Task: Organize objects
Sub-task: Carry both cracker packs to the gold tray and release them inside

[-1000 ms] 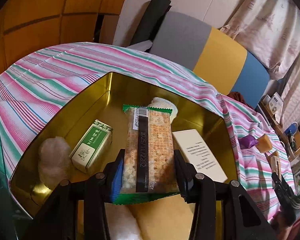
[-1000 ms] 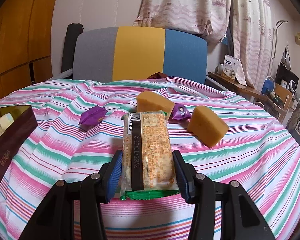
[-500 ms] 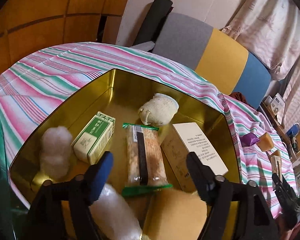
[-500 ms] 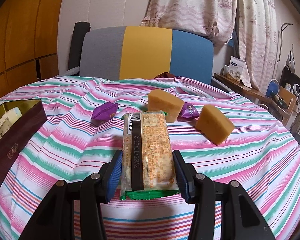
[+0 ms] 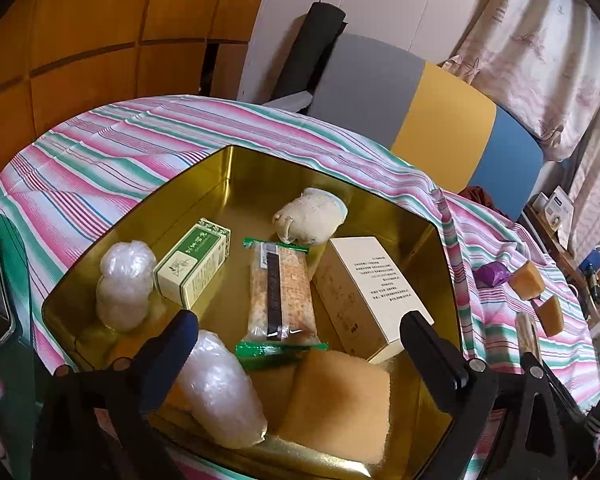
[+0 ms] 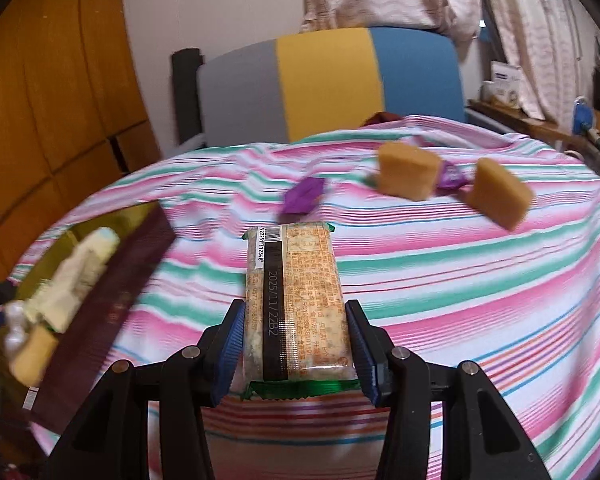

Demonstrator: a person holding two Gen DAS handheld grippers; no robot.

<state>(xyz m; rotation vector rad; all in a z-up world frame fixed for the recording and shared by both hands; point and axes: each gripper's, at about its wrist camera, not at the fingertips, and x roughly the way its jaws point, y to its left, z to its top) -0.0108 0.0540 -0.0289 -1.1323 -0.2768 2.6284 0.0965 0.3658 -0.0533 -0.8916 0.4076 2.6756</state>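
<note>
R gripper [image 6: 294,342] clamps cracker pack [image 6: 296,300], long axis fwd along fingers; tin [image 6: 112,280] lies to its left. L gripper [image 5: 296,344] jaws opening, empty, over tin.

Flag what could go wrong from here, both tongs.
1. The right tongs grip the cracker pack only near its tail, so it could pivot or slip on the way to the gold tin.
2. The tin is crowded; the incoming pack may land on the sponge.
3. The left tongs are opening above the tin, in the incoming pack's way.
</note>
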